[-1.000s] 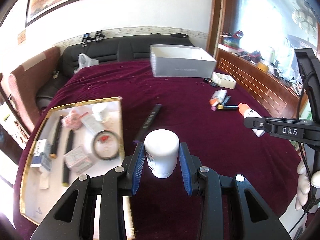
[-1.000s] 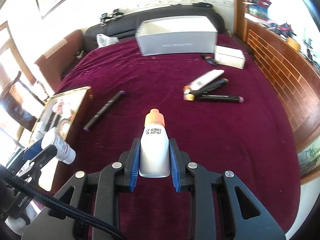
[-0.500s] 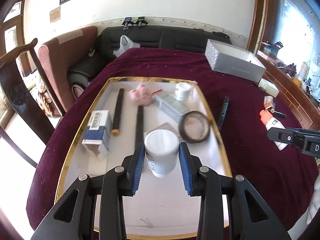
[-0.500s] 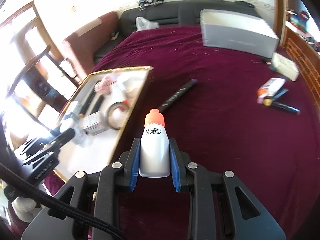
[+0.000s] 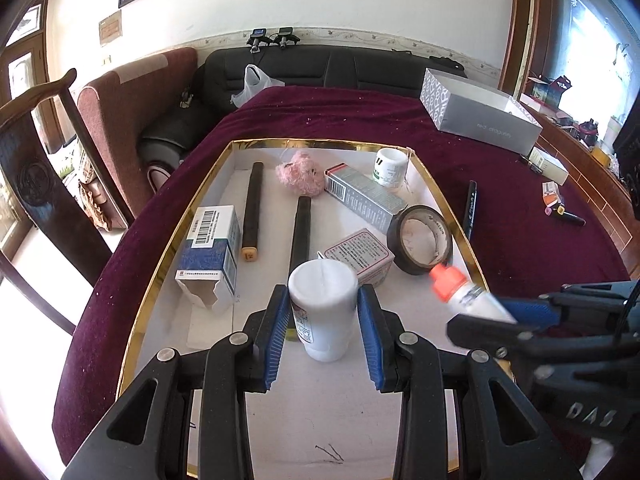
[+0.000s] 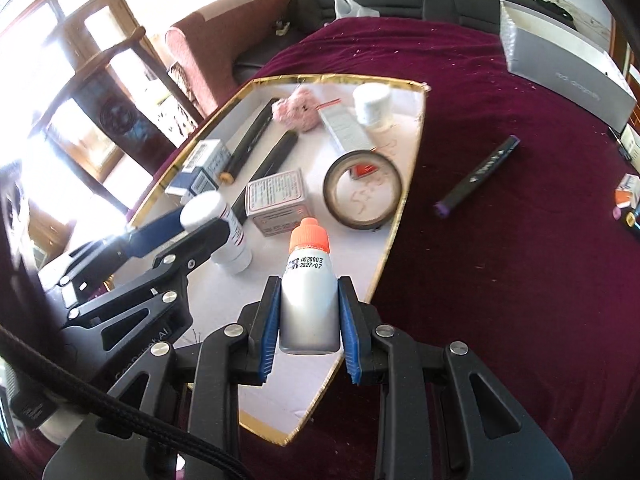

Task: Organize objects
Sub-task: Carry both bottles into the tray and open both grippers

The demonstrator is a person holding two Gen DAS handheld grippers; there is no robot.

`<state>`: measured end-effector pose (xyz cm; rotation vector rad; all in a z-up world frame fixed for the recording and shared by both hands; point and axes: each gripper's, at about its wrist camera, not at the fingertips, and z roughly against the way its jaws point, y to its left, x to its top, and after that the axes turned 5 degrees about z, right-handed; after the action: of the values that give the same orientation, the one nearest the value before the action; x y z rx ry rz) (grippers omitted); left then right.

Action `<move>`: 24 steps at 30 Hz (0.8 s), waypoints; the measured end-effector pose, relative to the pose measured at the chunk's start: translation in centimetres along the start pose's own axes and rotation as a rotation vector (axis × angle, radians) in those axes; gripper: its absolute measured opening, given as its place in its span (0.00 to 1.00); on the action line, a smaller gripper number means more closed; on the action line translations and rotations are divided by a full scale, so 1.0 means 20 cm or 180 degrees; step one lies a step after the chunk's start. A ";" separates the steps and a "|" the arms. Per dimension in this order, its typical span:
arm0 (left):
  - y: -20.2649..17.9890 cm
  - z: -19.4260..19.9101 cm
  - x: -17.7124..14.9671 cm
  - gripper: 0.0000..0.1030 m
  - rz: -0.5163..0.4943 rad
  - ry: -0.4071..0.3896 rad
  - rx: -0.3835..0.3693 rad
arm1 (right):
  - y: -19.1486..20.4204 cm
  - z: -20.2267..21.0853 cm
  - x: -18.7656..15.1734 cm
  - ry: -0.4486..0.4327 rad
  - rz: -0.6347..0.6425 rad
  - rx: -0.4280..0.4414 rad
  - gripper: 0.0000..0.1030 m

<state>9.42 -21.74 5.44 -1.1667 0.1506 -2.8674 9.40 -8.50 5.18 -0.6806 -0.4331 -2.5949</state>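
Left wrist view: your left gripper pinches the white bottle by its sides, hanging above the near half of the gold-rimmed tray.
Right wrist view: your right gripper pinches the orange-capped bottle, cap pointing away, over the tray's right rim.
Tray contents: tape roll, pink-printed box, two dark sticks, blue carton, grey box, small white jar, pink plush.
Step in hand: placing both bottles, by my reading.
How to do it well: aim for the bare white floor nearest you; lower each bottle until its base sits flat before you spread the jaws. Bring the orange-capped bottle further inside the rim first. Keep the two grippers from crossing.
Left on bench: purple-tipped marker and a small cluster at far right.
Hard to make out: that cluster is cut off at the edge; the white bottle's gap above the tray floor is unclear.
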 end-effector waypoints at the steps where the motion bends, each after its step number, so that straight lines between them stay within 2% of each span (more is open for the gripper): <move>1: 0.00 -0.01 0.00 0.29 -0.0005 -0.0002 0.0000 | 0.01 -0.02 0.01 0.0011 0.0024 -0.0026 0.24; 6: 0.00 -0.03 0.02 0.29 0.0011 -0.0002 0.0010 | 0.03 -0.06 0.01 0.0039 0.0076 -0.0109 0.25; 20: 0.06 -0.05 0.06 0.31 0.0145 0.0017 -0.0030 | 0.05 -0.12 0.02 0.0079 0.0094 -0.0091 0.25; 24: 0.07 -0.02 0.08 0.43 0.0187 -0.0038 -0.0016 | 0.05 -0.13 0.02 0.0076 0.0103 -0.0066 0.25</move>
<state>8.05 -23.12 6.08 -1.1601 0.1883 -2.8104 8.50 -10.56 3.48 -0.6575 -0.3851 -2.5777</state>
